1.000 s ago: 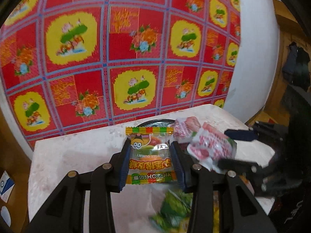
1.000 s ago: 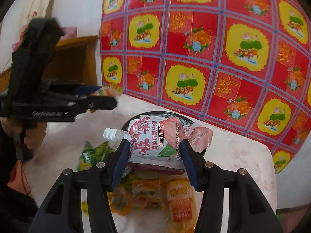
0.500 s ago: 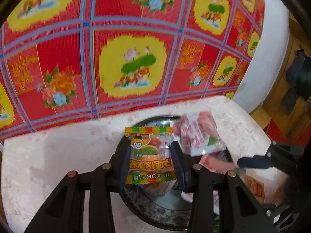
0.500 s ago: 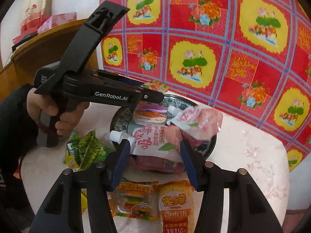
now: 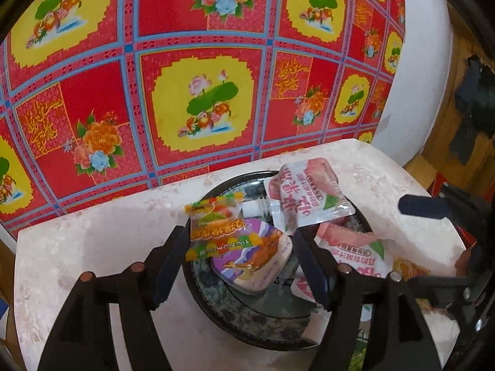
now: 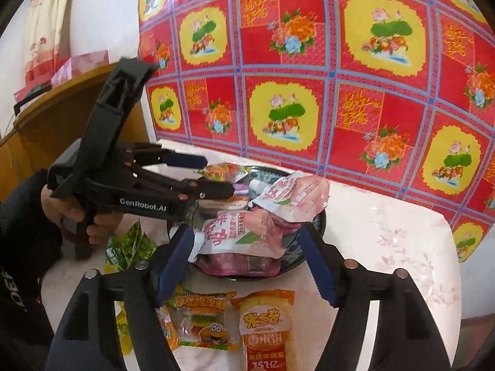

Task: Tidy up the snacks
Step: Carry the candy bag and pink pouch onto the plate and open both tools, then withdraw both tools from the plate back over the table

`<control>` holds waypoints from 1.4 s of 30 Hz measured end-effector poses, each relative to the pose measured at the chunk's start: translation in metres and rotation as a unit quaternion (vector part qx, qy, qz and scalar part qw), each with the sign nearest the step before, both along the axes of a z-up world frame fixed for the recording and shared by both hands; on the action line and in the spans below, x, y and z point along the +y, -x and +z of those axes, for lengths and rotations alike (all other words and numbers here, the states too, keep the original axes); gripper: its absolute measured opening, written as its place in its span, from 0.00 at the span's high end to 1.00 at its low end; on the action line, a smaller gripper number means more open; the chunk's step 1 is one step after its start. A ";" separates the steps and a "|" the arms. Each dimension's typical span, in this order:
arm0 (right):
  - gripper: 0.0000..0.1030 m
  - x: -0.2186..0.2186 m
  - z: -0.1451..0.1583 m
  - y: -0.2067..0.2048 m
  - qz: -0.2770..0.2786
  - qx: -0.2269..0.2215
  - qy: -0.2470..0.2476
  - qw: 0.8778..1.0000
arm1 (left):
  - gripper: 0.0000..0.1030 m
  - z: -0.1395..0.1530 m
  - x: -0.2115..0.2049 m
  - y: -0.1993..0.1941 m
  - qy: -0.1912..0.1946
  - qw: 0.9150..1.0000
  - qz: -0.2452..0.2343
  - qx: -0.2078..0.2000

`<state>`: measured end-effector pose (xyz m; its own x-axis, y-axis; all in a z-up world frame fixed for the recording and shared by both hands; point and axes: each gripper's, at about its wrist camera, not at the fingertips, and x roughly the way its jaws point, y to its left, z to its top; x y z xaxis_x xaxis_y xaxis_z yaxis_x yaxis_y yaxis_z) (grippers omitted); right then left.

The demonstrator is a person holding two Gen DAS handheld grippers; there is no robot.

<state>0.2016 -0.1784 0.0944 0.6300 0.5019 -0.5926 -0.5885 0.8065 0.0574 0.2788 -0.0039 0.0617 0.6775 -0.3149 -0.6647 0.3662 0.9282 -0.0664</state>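
Behind the pale marble table (image 6: 386,225) hung a bright red cloth (image 6: 340,61) with yellow flower squares. On the table sat a dark round plate (image 5: 247,315) full of snacks.

A hand (image 6: 71,213) in a dark sleeve gripped the handle of the left gripper (image 6: 213,176), which reached in from the left side over the plate and pointed a bit downward. Its jaws had just been opening and stood apart. The yellow gummy bag (image 5: 213,228) sat between them, leaning on a purple cup (image 5: 253,256) in the plate, and the pads no longer squeezed it.

The right gripper (image 6: 244,262) pointed down at the near edge of the plate. Its jaws had also just been opening and were let go. A pink drink pouch (image 6: 235,235) lay loose between them on top of other pouches, its left edge close to the left pad. Another pink pouch (image 6: 294,194) lay farther back.

Near the bottom of the right wrist view, a second gummy bag (image 6: 201,321) and an orange rice cracker pack (image 6: 266,330) lay on the table, partly cut off. Some green packs (image 6: 130,247) were half hidden behind the right gripper's finger.
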 end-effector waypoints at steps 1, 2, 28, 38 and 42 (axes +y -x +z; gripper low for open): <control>0.28 -0.001 0.001 0.000 -0.002 -0.002 -0.002 1.000 | 0.28 0.000 0.002 0.000 0.004 1.000 0.003 0.001; 0.28 -0.002 0.003 0.000 -0.005 -0.003 -0.004 1.000 | 0.28 0.001 0.003 -0.001 0.008 1.000 0.004 0.002; 0.28 0.003 0.027 0.039 0.002 -0.034 0.024 0.999 | 0.28 0.029 0.001 0.067 0.006 1.000 -0.019 0.020; 0.28 0.000 0.033 0.089 0.008 -0.036 0.013 0.999 | 0.28 0.047 0.003 0.139 0.006 0.999 0.019 -0.030; 0.28 -0.003 0.032 0.107 0.002 -0.041 0.001 0.999 | 0.28 0.052 0.005 0.162 0.030 0.998 0.030 -0.042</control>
